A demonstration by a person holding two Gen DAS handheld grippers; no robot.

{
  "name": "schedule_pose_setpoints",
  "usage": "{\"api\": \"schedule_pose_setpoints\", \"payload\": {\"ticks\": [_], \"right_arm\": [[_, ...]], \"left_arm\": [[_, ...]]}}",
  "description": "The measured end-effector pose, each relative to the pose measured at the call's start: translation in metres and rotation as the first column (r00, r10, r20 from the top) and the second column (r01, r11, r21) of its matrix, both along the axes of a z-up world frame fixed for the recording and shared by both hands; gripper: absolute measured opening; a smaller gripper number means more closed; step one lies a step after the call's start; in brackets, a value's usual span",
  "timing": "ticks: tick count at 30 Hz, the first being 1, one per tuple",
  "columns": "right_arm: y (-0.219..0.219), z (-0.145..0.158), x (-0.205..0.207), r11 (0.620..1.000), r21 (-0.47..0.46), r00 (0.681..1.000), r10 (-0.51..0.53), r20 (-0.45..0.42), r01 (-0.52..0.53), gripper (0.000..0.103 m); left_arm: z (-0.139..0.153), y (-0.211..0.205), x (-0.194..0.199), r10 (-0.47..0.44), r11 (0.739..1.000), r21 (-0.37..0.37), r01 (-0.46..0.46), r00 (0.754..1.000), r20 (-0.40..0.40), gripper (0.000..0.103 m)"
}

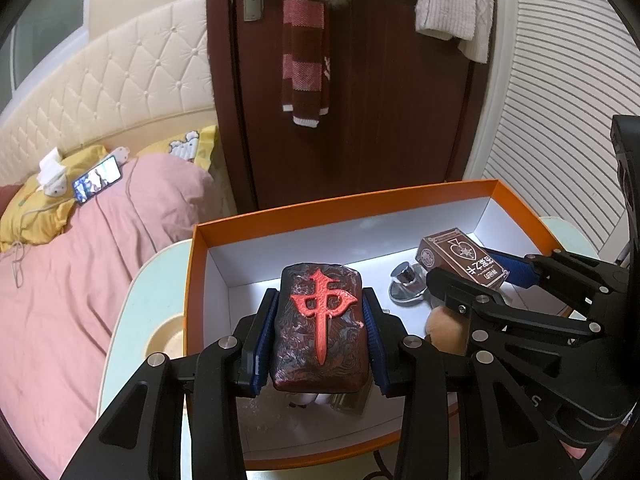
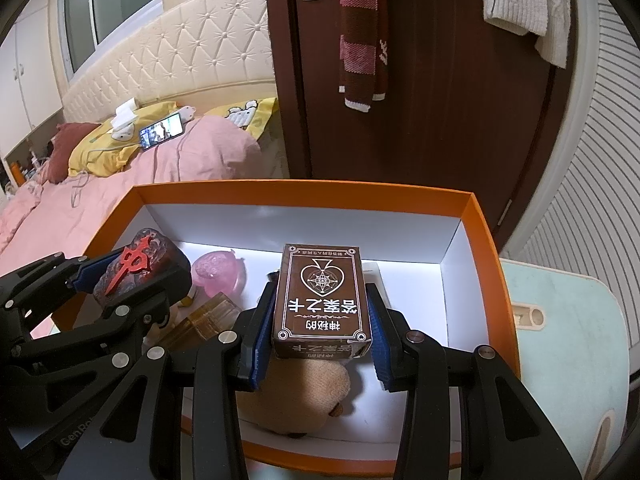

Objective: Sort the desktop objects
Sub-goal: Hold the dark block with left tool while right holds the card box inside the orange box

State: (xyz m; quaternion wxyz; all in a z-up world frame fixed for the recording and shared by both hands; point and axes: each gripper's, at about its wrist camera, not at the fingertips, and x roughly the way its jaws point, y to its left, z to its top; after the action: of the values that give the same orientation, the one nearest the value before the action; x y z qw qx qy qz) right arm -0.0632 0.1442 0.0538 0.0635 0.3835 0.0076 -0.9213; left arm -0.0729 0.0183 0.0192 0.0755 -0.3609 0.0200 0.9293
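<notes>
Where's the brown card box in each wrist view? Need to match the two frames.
Left wrist: brown card box sits right of centre, clamped in the right gripper above the orange box, beside the block with the red sign.
Right wrist: card box fills the centre, between the blue pads.
Shared landmark: the striped scarf hanging on the dark door.

A dark maroon block (image 1: 319,328), marbled grey, is marked with a raised red character. A brown card box (image 2: 322,300) is printed with white script and a spade outline. An orange-walled box (image 2: 486,264) is lined white. Blue pads (image 1: 267,336) are noted on black fingers.
</notes>
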Motion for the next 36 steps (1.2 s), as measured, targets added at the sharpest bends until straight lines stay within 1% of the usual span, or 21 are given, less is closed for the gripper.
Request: {"api": "schedule_pose_setpoints", "payload": {"ticks": [4, 9, 13, 16, 20, 23, 25, 28, 29, 32, 33, 36], "right_arm": [[-0.003, 0.004, 0.002, 0.999, 0.035, 1.000, 0.007, -0.012, -0.007, 0.042], [-0.006, 0.016, 0.006, 0.998, 0.064, 0.999, 0.014, -0.042, -0.011, 0.042], [-0.005, 0.025, 0.008, 0.998, 0.060, 0.998, 0.014, -0.061, -0.010, 0.042], [-0.004, 0.029, 0.010, 0.999, 0.052, 0.998, 0.016, -0.065, -0.013, 0.042], [-0.005, 0.022, 0.006, 0.998, 0.054, 1.000, 0.009, -0.026, -0.007, 0.042], [-0.002, 0.019, 0.004, 0.999, 0.044, 1.000, 0.003, -0.012, -0.002, 0.042], [-0.001, 0.022, 0.006, 0.999, 0.044, 1.000, 0.000, -0.027, 0.002, 0.042], [0.001, 0.027, 0.007, 0.999, 0.052, 0.999, 0.003, -0.051, 0.000, 0.042], [0.000, 0.025, 0.005, 0.998, 0.061, 0.999, 0.004, -0.041, -0.001, 0.042], [0.004, 0.019, 0.003, 0.999, 0.034, 1.000, -0.009, -0.010, 0.010, 0.042], [0.005, 0.019, 0.002, 1.000, 0.024, 1.000, -0.013, -0.006, 0.013, 0.042], [0.006, 0.019, 0.002, 0.999, 0.033, 1.000, -0.017, -0.008, 0.018, 0.042]], "left_arm": [[0.002, -0.002, 0.000, 0.002, 1.000, 0.020, -0.002, 1.000, 0.005, 0.038], [0.014, -0.003, 0.001, -0.004, 0.999, 0.045, 0.004, 1.000, -0.018, 0.038], [0.021, -0.006, 0.002, -0.002, 0.997, 0.079, 0.003, 1.000, -0.024, 0.038], [0.017, -0.004, 0.001, 0.001, 0.998, 0.063, 0.000, 1.000, -0.011, 0.038], [0.008, 0.000, -0.002, -0.002, 0.999, 0.047, 0.001, 1.000, 0.027, 0.038], [0.011, 0.001, -0.002, -0.006, 0.999, 0.047, 0.005, 1.000, 0.020, 0.038], [0.016, 0.001, -0.001, -0.007, 0.998, 0.060, 0.007, 1.000, 0.004, 0.038], [0.015, 0.002, -0.003, -0.003, 0.999, 0.050, 0.002, 1.000, 0.008, 0.038], [0.013, 0.001, -0.004, -0.001, 0.999, 0.045, 0.000, 1.000, 0.017, 0.038], [0.012, 0.000, -0.004, 0.008, 0.999, 0.034, -0.009, 1.000, 0.021, 0.038], [0.013, -0.001, -0.004, 0.012, 0.999, 0.032, -0.013, 1.000, 0.020, 0.038], [0.014, -0.002, -0.006, 0.017, 0.999, 0.036, -0.018, 1.000, 0.018, 0.038]]}}
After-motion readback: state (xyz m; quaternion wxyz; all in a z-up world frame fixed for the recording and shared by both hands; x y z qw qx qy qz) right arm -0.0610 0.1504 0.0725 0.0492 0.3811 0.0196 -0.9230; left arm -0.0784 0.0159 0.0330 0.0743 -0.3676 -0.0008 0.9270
